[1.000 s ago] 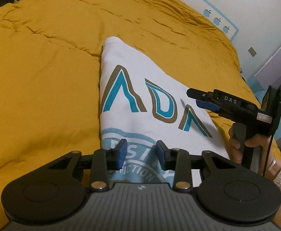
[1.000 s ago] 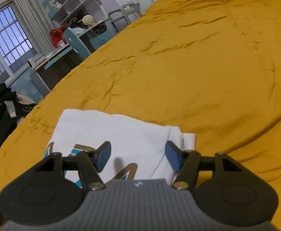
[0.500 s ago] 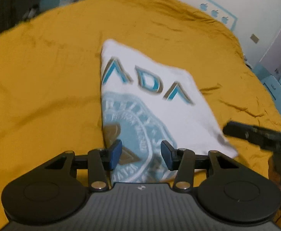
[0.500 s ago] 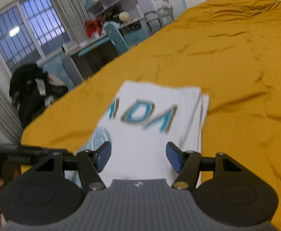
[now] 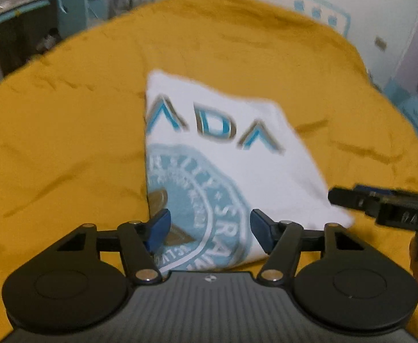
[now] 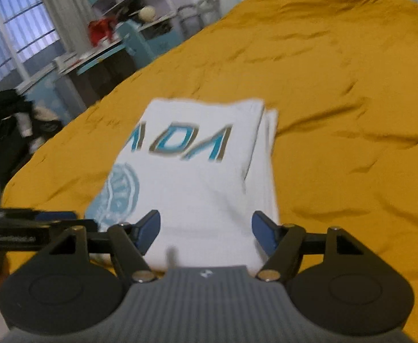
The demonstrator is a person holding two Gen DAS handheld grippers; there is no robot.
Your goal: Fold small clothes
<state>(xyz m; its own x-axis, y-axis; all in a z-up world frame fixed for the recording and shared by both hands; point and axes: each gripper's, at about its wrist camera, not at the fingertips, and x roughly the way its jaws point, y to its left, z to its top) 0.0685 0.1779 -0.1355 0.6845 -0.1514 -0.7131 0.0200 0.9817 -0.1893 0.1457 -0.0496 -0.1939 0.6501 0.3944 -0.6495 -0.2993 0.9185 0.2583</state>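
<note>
White cotton, folded into a neat rectangle: the shirt lies flat on the mustard quilt, teal lettering above a round seal. Your left gripper hangs over its near edge, jaws opening with nothing clamped; your right gripper does likewise at the stacked right edge. A second ago both sat lower and closer over the cloth. Blur smears the seal's wording, and the shirt's nearest hem is hidden behind the grippers.
</note>
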